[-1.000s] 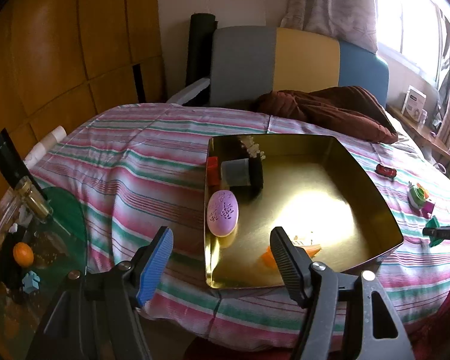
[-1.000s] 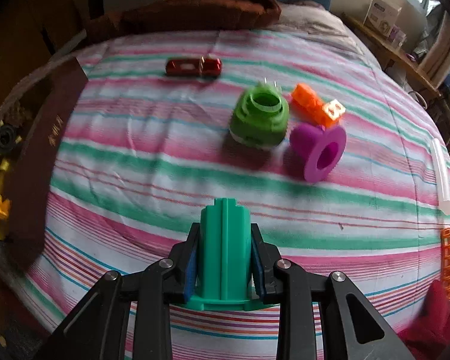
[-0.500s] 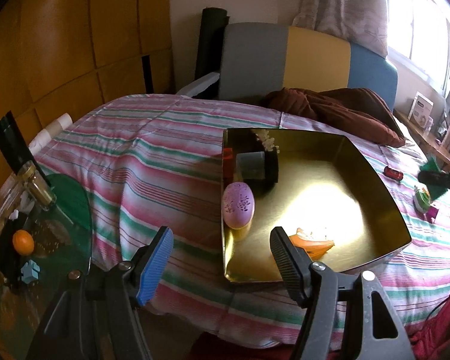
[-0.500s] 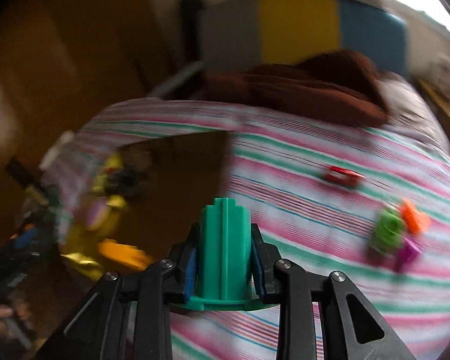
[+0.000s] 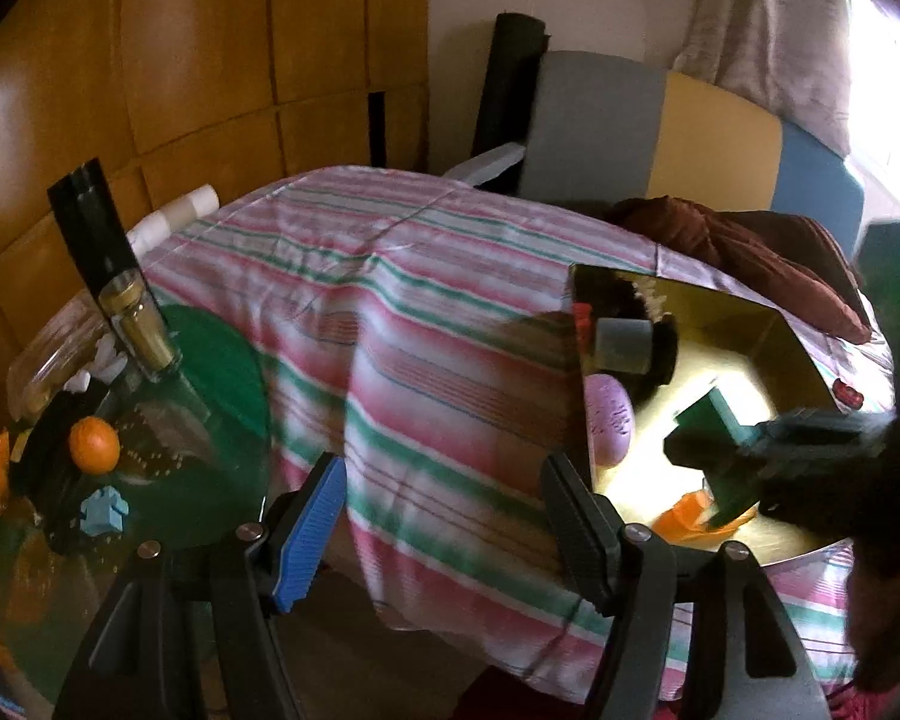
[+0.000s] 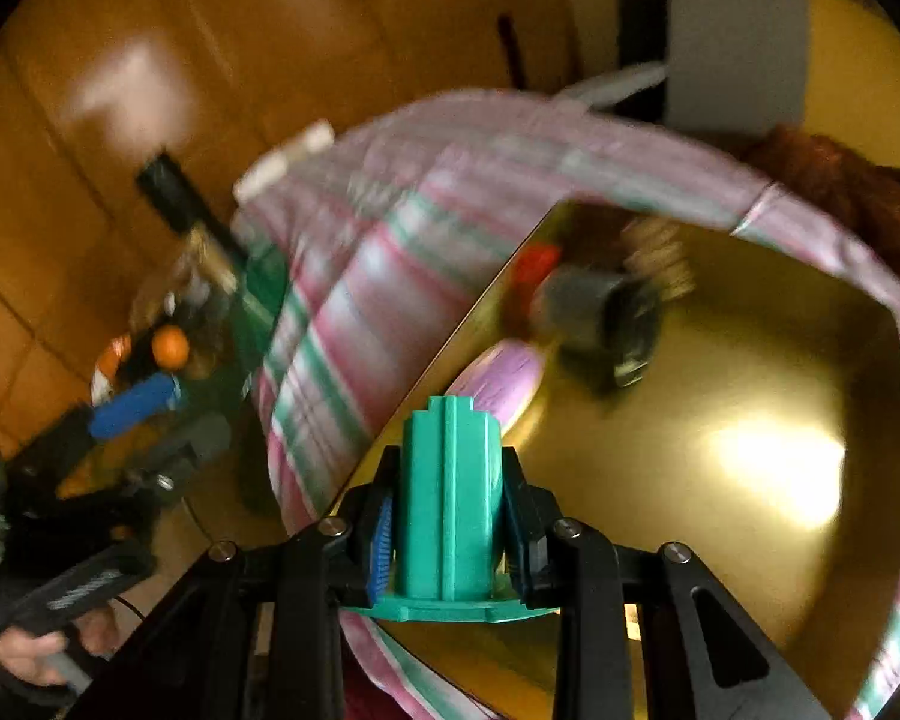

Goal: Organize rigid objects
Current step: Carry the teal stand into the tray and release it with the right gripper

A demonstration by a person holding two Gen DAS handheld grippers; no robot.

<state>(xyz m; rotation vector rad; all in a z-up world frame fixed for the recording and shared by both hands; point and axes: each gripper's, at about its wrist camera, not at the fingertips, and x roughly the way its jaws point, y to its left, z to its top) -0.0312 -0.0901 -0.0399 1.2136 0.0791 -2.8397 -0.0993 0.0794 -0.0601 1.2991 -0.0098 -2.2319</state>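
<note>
Right wrist view: right gripper [image 6: 444, 516] jaws clamp a green block [image 6: 450, 498] above the gold tray [image 6: 750, 570]; released carelessly, it could strike the pink egg [image 6: 498, 381] beside the tray's wall, while the left gripper [image 5: 444, 516] jaws gape empty.

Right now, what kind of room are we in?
Probably a bedroom at home: a bed under a striped sheet with a padded headboard, a curtained window, and wood-panelled wall.

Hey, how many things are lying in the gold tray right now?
4 visible in the gold tray: a red block and a grey-black cylinder at its far-left corner, a pink oval by the left wall, an orange piece near the front. Others may be hidden.
</note>
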